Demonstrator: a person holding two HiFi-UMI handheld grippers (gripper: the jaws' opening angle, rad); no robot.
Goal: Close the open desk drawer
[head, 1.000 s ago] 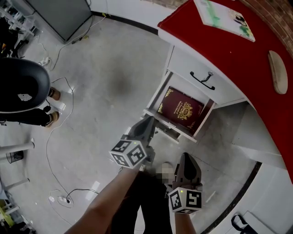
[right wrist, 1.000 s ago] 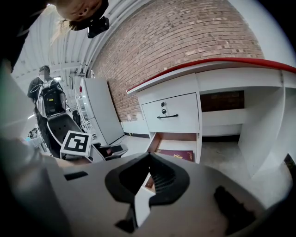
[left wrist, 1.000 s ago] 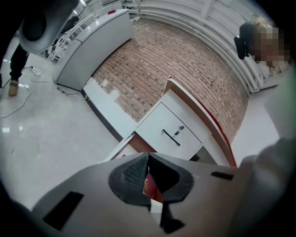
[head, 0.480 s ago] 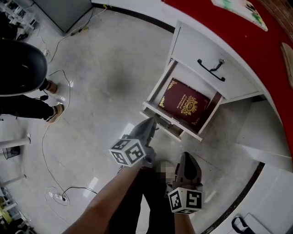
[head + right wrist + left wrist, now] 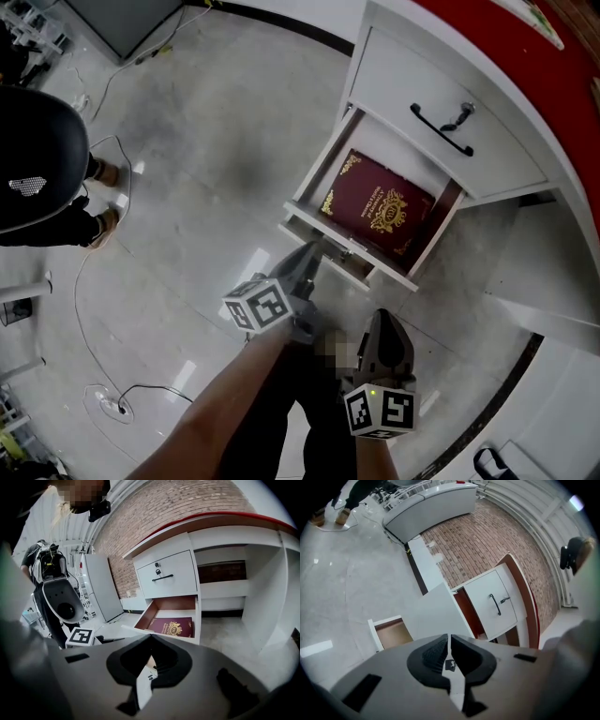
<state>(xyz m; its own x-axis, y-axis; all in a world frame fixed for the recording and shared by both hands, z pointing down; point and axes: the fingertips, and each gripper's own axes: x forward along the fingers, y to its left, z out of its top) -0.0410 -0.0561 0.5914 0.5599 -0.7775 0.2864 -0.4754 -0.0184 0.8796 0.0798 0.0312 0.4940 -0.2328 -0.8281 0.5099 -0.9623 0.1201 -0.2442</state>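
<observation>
The white desk's lower drawer (image 5: pixel 305 220) stands pulled open, and a dark red book (image 5: pixel 380 208) with a gold crest lies flat inside it. Above it the upper drawer (image 5: pixel 441 117), with a black handle, is closed. My left gripper (image 5: pixel 312 251) is shut on nothing, its tip just in front of the open drawer's front panel (image 5: pixel 323 246). My right gripper (image 5: pixel 382 321) hangs nearer to me, also shut and empty. The right gripper view shows the open drawer (image 5: pixel 199 620) and the book (image 5: pixel 171 626) ahead beyond its jaws (image 5: pixel 151 637). The left gripper (image 5: pixel 448 637) view is rolled and shows the drawer (image 5: pixel 389 632) from the side.
The desk has a red top (image 5: pixel 197 520) and an open knee space (image 5: pixel 243 588) right of the drawers. A person in black (image 5: pixel 42 178) stands at the left, with cables (image 5: pixel 103 375) on the grey floor. A grey cabinet (image 5: pixel 101 590) stands against the brick wall.
Both grippers have sunk toward the floor, and the left one has rolled. The drawer looks larger and nearer in the head view and is still open.
</observation>
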